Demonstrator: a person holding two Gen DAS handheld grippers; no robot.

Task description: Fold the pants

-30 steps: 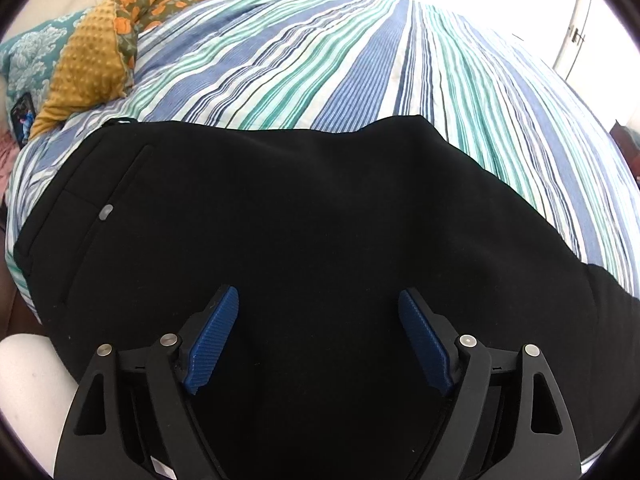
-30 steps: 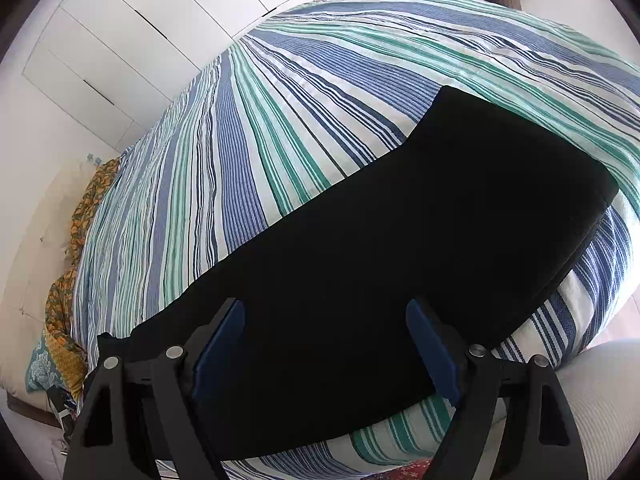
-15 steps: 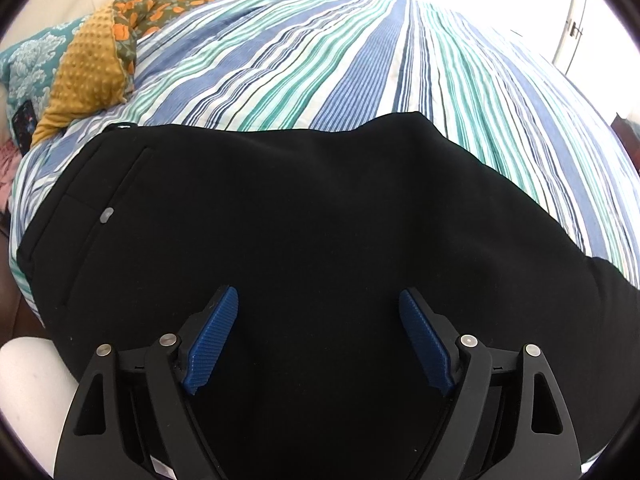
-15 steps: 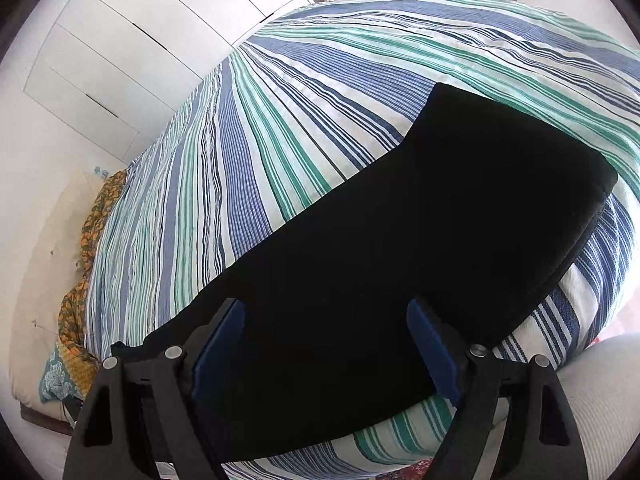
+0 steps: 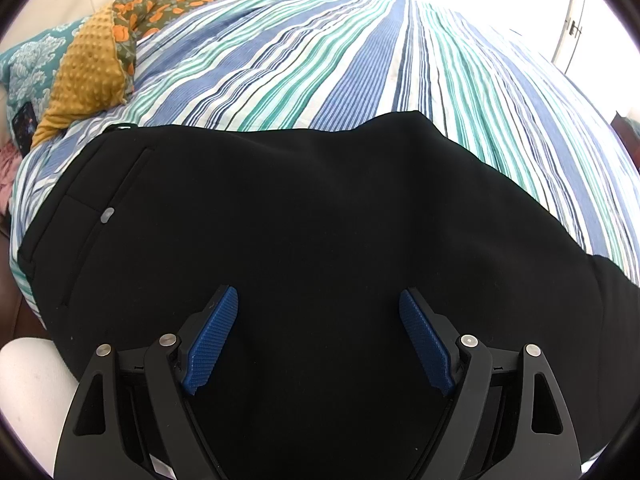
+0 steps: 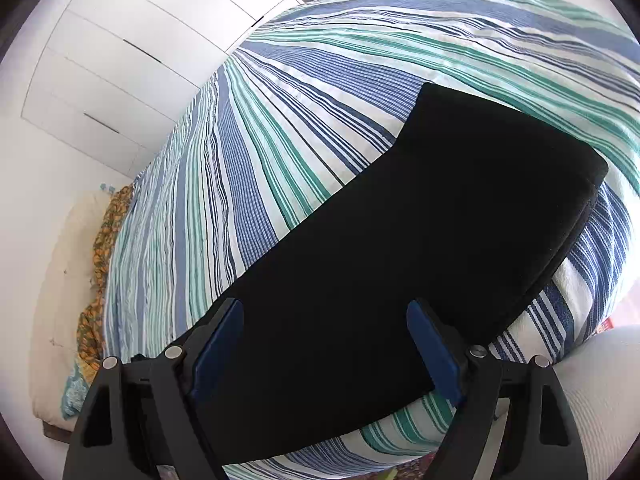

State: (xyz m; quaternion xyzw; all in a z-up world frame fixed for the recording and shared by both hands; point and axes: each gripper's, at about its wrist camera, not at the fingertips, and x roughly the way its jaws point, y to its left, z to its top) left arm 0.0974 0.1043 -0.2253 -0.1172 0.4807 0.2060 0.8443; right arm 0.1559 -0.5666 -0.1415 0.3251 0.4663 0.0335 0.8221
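**A:** What has changed since a second ago?

**B:** Little on the left. The left gripper [image 5: 318,334] hangs over the black pants [image 5: 312,220] as before, jaws spread wide, nothing between the blue pads [image 5: 210,340]. The right wrist view has rolled slightly: the white wardrobe [image 6: 120,64] and the pillows [image 6: 60,300] at the head of the bed sit lower and take up more of the left side than they did. The pants have not shifted on the striped bedspread [image 5: 360,60].

**A:** And the right gripper?

**B:** The right gripper [image 6: 326,346] is also wide apart, holding nothing, over the leg part of the pants [image 6: 400,260].

**A:** Where do the pants lie?

**B:** Flat along the near edge of the bed, waist end towards the head, where the yellow dotted cushion [image 5: 88,76] and orange-patterned cloth [image 5: 160,4] are; the hems lie towards the foot, legs stacked one on the other.

**A:** Anything unclear?

**B:** The fabric is so dark that folds barely show; only a pocket seam and a small grey button [image 5: 108,214] stand out. The near edge of the pants is hidden behind the gripper bodies. I cannot tell whether the fingertips touch the cloth.
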